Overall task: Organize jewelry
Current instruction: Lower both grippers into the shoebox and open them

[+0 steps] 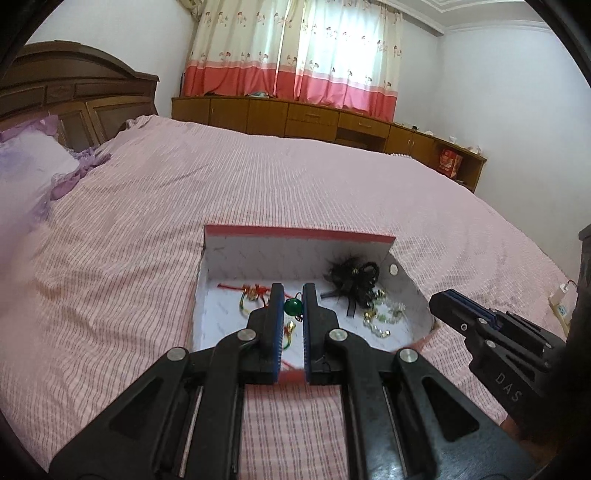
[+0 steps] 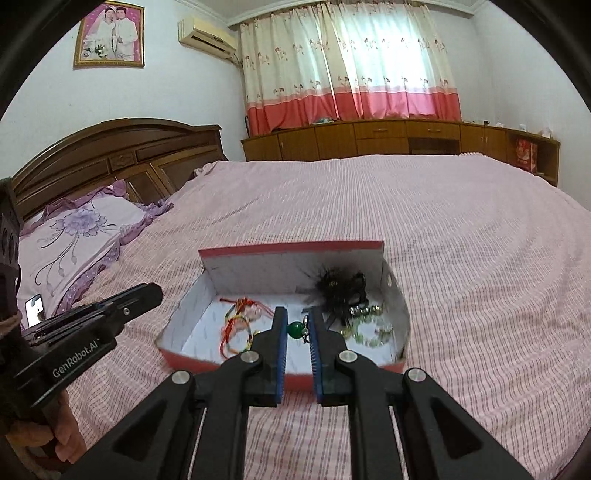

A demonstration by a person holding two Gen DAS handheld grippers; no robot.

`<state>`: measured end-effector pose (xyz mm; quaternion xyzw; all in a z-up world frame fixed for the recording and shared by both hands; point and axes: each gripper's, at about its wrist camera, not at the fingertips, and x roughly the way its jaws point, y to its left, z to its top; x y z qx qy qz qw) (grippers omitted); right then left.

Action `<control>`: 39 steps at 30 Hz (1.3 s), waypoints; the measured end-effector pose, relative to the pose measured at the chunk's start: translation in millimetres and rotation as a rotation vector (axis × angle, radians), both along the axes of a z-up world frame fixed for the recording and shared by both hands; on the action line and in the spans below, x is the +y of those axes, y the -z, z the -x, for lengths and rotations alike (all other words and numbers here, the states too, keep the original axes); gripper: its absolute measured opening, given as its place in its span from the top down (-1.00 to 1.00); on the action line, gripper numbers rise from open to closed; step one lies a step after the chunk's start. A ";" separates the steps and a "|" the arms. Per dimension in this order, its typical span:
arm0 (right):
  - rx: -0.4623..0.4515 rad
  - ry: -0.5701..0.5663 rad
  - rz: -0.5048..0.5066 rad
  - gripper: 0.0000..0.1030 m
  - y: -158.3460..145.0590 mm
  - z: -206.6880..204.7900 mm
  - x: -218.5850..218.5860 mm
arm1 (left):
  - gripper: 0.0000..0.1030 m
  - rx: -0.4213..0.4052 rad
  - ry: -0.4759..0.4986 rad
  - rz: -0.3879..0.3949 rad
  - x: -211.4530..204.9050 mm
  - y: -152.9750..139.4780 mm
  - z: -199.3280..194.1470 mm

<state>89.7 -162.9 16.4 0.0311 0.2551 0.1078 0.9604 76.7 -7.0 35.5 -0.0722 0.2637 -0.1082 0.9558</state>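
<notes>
A red box [image 1: 299, 233] with a white patterned lining was seen lying on the pink striped bedspread [image 1: 258, 177], near the bed's foot edge, its far wall standing upright. Inside it, the jewelry was spread across the floor: red and yellow cord bracelets [image 2: 236, 321] toward the left wall, a green bead [image 2: 295, 329] near the middle, a black feathery hair ornament [image 1: 354, 277] in the far right corner, and a pale beaded bracelet with gold charms [image 1: 384, 317] along the right wall.

The left gripper [image 1: 293, 295] was held above the box's near edge, its jaws a narrow gap apart, with the bead seen between its blue-padded fingers [image 1: 277, 332]; whether anything was touched could not be told. The right gripper [image 2: 295, 321] was likewise poised at the near edge, jaws slightly apart and gripping nothing that could be made out. From the left wrist view, the right gripper [image 1: 448, 306] was seen just beside the box's right wall, its jaws appearing together from that angle.

A purple floral pillow [image 2: 74, 236] lay at the head of the bed before a dark wooden headboard [image 2: 122, 151]. Low wooden cabinets [image 2: 388, 136] ran beneath pink and cream curtains [image 2: 351, 66]. Only the right wrist view showed a framed wedding portrait [image 2: 109, 35], an air conditioner [image 2: 207, 33], and the left gripper [image 2: 147, 295] from the side. Only the left wrist view showed a power strip [image 1: 561, 306] beyond the right edge of the bed.
</notes>
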 end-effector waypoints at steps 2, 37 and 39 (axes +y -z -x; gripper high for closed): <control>-0.012 0.002 0.005 0.75 1.2 -8.5 1.0 | 0.99 -0.005 -0.005 0.004 -1.1 2.9 -7.9; -0.010 0.051 0.037 0.20 51.5 -98.2 -14.8 | 0.32 0.037 -0.043 -0.021 -17.6 50.8 -80.8; -0.010 0.049 0.032 0.19 48.5 -94.5 -15.1 | 0.30 0.038 -0.043 -0.020 -16.3 47.2 -75.3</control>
